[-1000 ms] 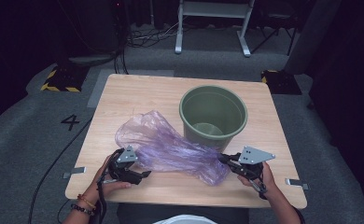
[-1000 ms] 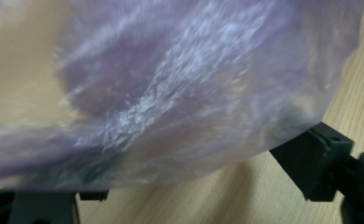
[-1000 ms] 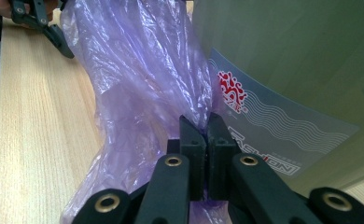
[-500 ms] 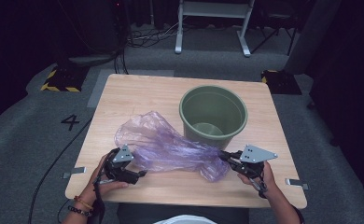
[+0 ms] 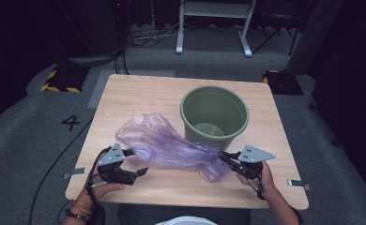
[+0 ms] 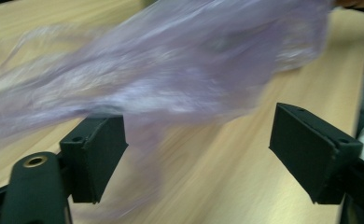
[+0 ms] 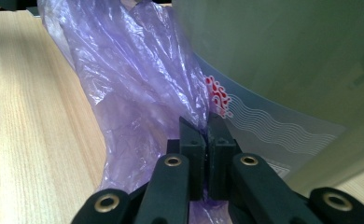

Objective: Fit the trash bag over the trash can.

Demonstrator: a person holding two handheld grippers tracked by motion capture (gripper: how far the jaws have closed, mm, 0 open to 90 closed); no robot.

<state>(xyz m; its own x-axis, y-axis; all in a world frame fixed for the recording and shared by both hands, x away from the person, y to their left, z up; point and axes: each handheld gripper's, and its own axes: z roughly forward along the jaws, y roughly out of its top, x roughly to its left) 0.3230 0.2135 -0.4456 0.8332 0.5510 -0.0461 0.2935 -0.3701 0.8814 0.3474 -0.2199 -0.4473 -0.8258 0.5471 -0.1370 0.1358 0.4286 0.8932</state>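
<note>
A crumpled purple plastic bag [image 5: 171,147] lies on the wooden table [image 5: 139,93] in front of a green bin [image 5: 186,112]. My left gripper [image 5: 138,161] stands at the bag's left end with its jaws wide apart; they have just been opening. In the left gripper view the blurred bag [image 6: 171,70] drifts past the left gripper [image 6: 199,140], and neither pad presses on it. My right gripper [image 5: 221,156] is shut on the bag's right end. The right gripper view shows the right gripper [image 7: 207,126] pinching the bag [image 7: 133,84] beside the bin [image 7: 287,60].
The bin stands upright at the table's right centre, with a printed label [image 7: 264,126] on its wall close to my right gripper. Bare wood lies to the left and behind the bag. Dark floor, cables and a white stand [image 5: 214,23] surround the table.
The left gripper's jaws have spread wider and the hand has lifted a little, with the bag's left end free of them. The right gripper has kept still, pinching the bag.
</note>
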